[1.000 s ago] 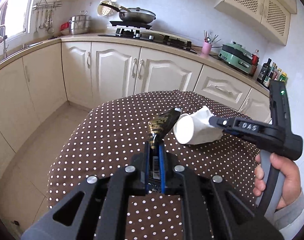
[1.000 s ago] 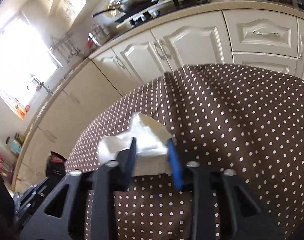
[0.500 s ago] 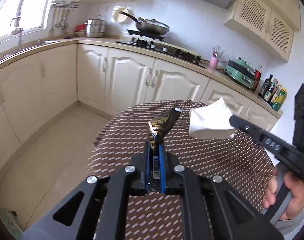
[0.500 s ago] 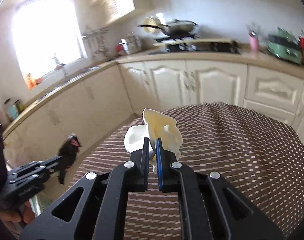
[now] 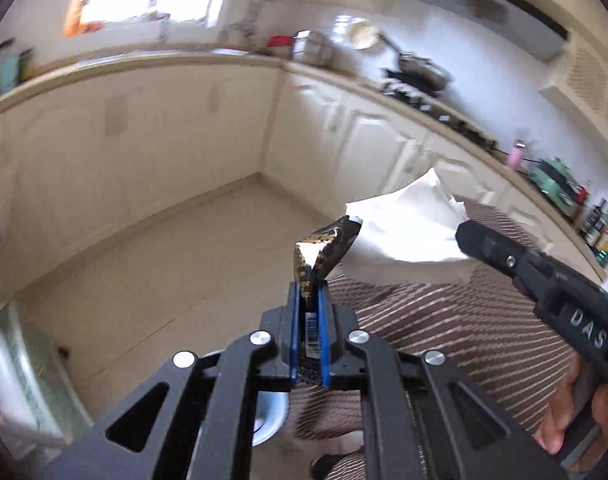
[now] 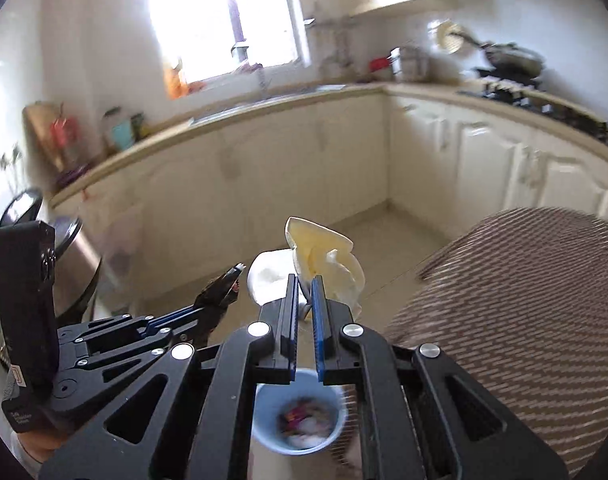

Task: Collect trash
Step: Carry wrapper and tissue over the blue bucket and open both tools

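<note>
My left gripper (image 5: pixel 308 292) is shut on a black and gold snack wrapper (image 5: pixel 324 250), held in the air over the floor beside the table. It also shows in the right wrist view (image 6: pixel 219 298). My right gripper (image 6: pixel 302 280) is shut on a crumpled white paper cup (image 6: pixel 324 264), also seen in the left wrist view (image 5: pixel 404 228). A light blue trash bin (image 6: pixel 295 416) with trash inside stands on the floor right below my right gripper. Its rim peeks out under the left gripper (image 5: pixel 269 420).
The table with the brown dotted cloth (image 6: pixel 524 320) is to the right. Cream cabinets (image 6: pixel 263 184) and the counter run along the far walls. A steel pedal bin (image 6: pixel 67 264) stands at the left. The tiled floor (image 5: pixel 163 264) lies ahead.
Both grippers have lifted their trash off the table and swung left, away from it, to above the blue bin on the floor. The right gripper closed on the cup a second ago.
</note>
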The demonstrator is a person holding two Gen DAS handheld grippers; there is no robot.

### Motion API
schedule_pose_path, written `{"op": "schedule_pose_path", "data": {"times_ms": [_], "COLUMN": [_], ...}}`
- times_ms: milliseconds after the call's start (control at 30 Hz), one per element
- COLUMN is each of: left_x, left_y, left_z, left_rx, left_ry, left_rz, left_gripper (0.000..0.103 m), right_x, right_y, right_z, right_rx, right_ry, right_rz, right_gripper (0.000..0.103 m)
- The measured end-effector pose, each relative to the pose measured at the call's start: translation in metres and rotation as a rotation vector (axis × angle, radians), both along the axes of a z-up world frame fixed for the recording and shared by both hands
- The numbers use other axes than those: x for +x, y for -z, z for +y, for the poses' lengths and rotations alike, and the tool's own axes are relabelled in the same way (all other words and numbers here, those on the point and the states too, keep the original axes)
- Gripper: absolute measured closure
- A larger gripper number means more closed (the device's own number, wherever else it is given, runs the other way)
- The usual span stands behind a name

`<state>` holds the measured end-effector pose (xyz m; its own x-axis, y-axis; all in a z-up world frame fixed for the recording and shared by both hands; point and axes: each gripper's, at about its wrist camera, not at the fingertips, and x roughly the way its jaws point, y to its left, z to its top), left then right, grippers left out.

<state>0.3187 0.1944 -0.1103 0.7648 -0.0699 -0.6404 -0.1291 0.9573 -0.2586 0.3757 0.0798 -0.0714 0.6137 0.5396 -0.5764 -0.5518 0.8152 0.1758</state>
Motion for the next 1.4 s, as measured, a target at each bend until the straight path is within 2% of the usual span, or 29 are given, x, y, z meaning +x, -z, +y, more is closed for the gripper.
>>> {"op": "schedule_pose_path", "data": {"times_ms": [67,200,400,567,700,800,1000,1233,1400], "left_x": [-0.009,-0.017,-0.001,0.02,0.031,0.036,0.032,0.032,0.032], "left_y": [0.021,0.074,0.161,0.209,0.229,0.241,0.262,0.286,0.293], "left_z": [0.024,0.057,0.073,0.079,0.079,0.075,0.075,0.084,0.087], "left_rx": [-0.013,-0.043,-0.119,-0.162,-0.192,-0.189,-0.21,-0.226,-0.206], "left_ry": [-0.049,-0.113,-0.111,-0.091,-0.097,-0.088,-0.092,-0.121,-0.131], "left_rz": [0.041,0.143,0.296,0.372,0.381,0.388,0.375,0.411,0.43], "left_gripper": [0.095,0.095,0.095,0.095,0.082,0.079,0.063,0.061,0.06], "right_x": [-0.007,-0.01,-0.001,0.009,0.017,0.027,0.028,0.027,0.03], "right_y": [0.024,0.075,0.153,0.202,0.232,0.247,0.279,0.308,0.318], "right_z": [0.03,0.065,0.092,0.095,0.094,0.089,0.094,0.103,0.109], "right_rx": [-0.038,-0.092,-0.216,-0.291,-0.323,-0.334,-0.345,-0.36,-0.358], "right_ry": [-0.012,-0.047,-0.051,-0.036,-0.025,-0.02,-0.032,-0.045,-0.046], "right_rz": [0.011,0.099,0.201,0.261,0.297,0.32,0.358,0.403,0.419], "right_gripper": [0.097,0.098,0.097,0.097,0.097,0.097,0.097,0.097,0.097]}}
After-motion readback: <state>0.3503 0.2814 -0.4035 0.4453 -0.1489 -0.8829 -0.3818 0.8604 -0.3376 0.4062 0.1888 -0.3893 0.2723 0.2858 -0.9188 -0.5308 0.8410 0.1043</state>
